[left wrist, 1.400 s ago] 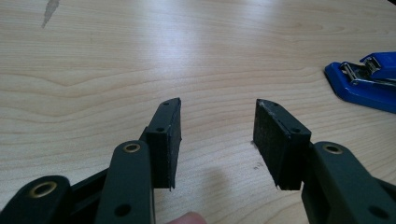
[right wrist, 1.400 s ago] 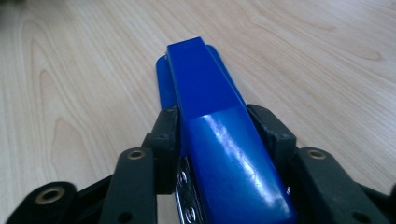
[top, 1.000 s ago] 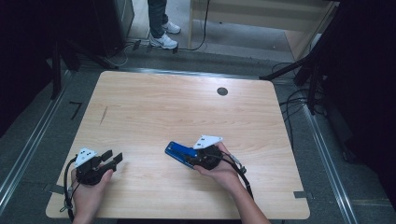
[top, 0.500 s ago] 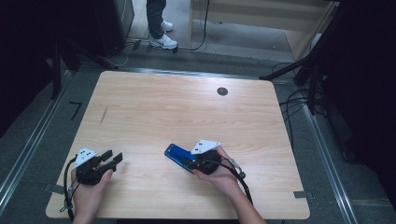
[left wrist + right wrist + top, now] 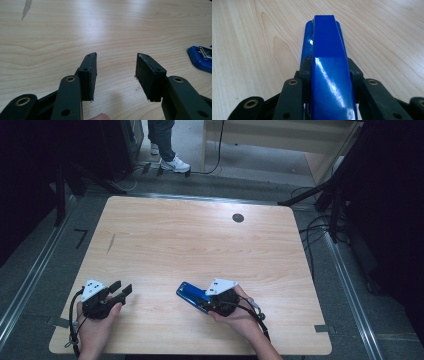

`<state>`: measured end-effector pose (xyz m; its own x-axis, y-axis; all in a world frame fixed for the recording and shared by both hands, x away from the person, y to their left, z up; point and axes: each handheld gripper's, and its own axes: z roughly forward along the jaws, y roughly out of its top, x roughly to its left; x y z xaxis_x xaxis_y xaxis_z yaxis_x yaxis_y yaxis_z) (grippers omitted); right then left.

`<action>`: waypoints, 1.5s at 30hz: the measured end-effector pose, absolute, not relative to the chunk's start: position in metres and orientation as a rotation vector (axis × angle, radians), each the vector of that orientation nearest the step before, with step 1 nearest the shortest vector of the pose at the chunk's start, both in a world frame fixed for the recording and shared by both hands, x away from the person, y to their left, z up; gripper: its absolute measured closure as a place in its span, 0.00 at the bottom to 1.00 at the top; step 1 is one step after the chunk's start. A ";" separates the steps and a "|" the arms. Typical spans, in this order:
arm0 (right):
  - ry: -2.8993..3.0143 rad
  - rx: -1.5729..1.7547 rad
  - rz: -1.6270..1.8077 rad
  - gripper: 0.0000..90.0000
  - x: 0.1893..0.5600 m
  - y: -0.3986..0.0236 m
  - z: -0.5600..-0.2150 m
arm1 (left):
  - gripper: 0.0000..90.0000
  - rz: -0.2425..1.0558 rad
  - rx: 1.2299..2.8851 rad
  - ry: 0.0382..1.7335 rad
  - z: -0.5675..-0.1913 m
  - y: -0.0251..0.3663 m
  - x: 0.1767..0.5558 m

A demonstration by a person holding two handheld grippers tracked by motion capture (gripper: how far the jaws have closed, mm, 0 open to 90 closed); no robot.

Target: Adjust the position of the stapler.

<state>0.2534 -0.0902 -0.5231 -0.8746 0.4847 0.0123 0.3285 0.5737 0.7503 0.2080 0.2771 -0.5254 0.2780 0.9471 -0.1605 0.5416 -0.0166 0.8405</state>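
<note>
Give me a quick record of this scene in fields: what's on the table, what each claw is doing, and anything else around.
Setting: wooden table, seen from above
Object in hand: blue stapler, lying near the table's front edge
Right claw: shut on the blue stapler, one pad on each side of its body
Left claw: open, nothing between the pads, low over bare wood
Left claw's side view: stapler's end at the right edge
Table marks: dark round hole near the far edge
Background: a person's legs and white shoe on the floor beyond the table

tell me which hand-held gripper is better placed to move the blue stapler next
Right. The right hand-held gripper already clamps the blue stapler on both sides, while the left hand-held gripper sits open and apart from it over bare table.
</note>
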 end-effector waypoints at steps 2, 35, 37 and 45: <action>2.614 0.684 1.186 0.74 0.248 -0.092 -0.523 | 0.60 0.594 1.680 1.372 -0.525 0.276 0.207; 2.314 0.962 1.454 0.54 0.200 -0.157 -0.498 | 0.89 0.392 1.849 1.084 -0.519 0.187 0.199; 2.306 0.963 1.421 0.55 0.199 -0.162 -0.500 | 0.93 0.408 1.884 1.045 -0.519 0.175 0.200; 2.319 1.025 1.433 0.62 0.190 -0.177 -0.513 | 1.00 0.387 1.915 1.031 -0.519 0.155 0.209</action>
<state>0.1904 -0.1774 -0.5128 -0.7291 0.6653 0.1608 0.4414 0.2774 0.8534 0.2086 0.1545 -0.5192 0.6034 0.7863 -0.1329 0.5051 -0.2479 0.8267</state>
